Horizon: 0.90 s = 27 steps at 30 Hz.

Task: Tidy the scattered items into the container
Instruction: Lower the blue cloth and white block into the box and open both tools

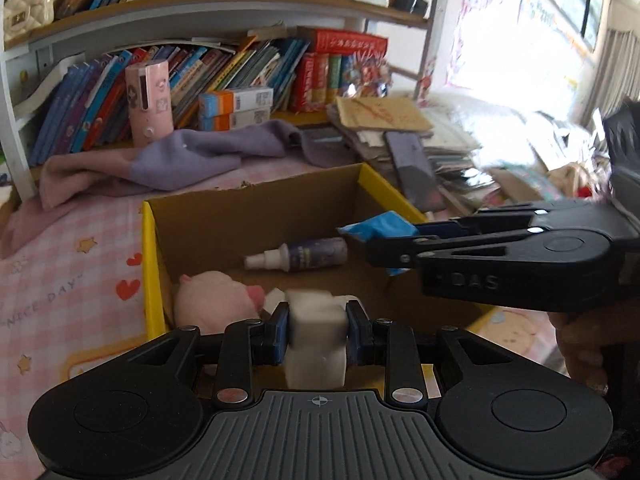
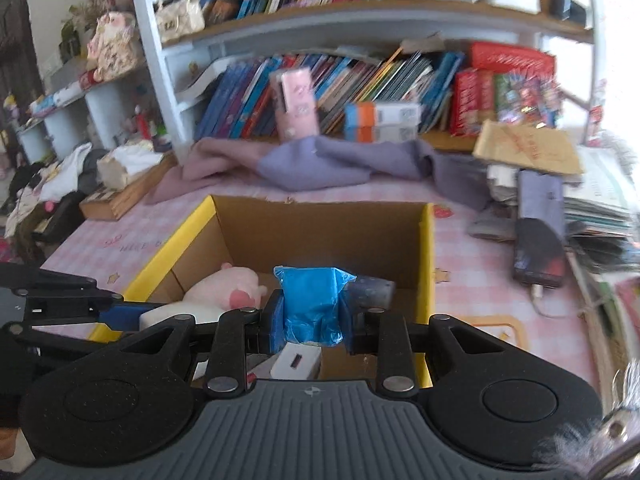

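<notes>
Left gripper (image 1: 316, 330) pinching white block (image 1: 316, 344), pads pressed on both sides, held over near edge of box (image 1: 154, 264). Right gripper (image 2: 312, 322) clamped on blue packet (image 2: 314, 304), also over box, coming in from right in left view. Box sits open on pink checked cloth (image 1: 72, 280). Inside: pink plush (image 1: 216, 300) in left corner, spray bottle (image 1: 298, 256) lying flat mid-floor, small white charger (image 2: 296, 362) near front wall. Purple towel (image 1: 180, 160) bunched behind box, bookshelf (image 1: 240, 4) past it.

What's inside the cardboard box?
In the box lie a pink plush toy and a spray bottle. A small white thing shows too. The grippers and the things they hold cover part of the floor, so more may be hidden.
</notes>
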Each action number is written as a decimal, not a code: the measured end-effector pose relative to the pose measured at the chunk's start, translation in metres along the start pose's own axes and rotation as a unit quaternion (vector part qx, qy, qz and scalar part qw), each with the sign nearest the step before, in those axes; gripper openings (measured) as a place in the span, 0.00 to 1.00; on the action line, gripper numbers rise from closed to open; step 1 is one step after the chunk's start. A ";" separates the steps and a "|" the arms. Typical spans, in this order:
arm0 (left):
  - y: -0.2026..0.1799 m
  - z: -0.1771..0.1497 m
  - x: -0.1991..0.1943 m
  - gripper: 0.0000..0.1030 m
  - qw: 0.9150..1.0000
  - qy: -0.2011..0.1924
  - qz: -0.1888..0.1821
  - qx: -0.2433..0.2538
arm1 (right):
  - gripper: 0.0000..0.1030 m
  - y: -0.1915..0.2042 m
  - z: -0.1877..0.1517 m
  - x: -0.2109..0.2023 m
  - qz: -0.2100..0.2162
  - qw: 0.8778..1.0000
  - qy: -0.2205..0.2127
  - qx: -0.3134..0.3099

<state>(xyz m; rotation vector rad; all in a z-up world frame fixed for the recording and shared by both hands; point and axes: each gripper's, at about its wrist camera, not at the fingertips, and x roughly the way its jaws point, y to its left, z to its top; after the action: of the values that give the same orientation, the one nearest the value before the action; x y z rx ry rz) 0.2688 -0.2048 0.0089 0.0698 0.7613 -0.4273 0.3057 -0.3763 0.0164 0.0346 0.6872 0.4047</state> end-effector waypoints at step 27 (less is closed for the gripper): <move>0.001 0.008 0.004 0.68 0.997 -0.011 0.078 -0.016 | 0.47 0.002 0.023 0.060 0.045 0.998 0.036 -0.036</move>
<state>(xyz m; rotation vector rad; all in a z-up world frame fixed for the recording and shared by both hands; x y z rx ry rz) 0.2768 -0.2073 0.0124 0.0929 0.7344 -0.2663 0.3609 -0.3498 -0.0018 -0.0164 0.7431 0.5197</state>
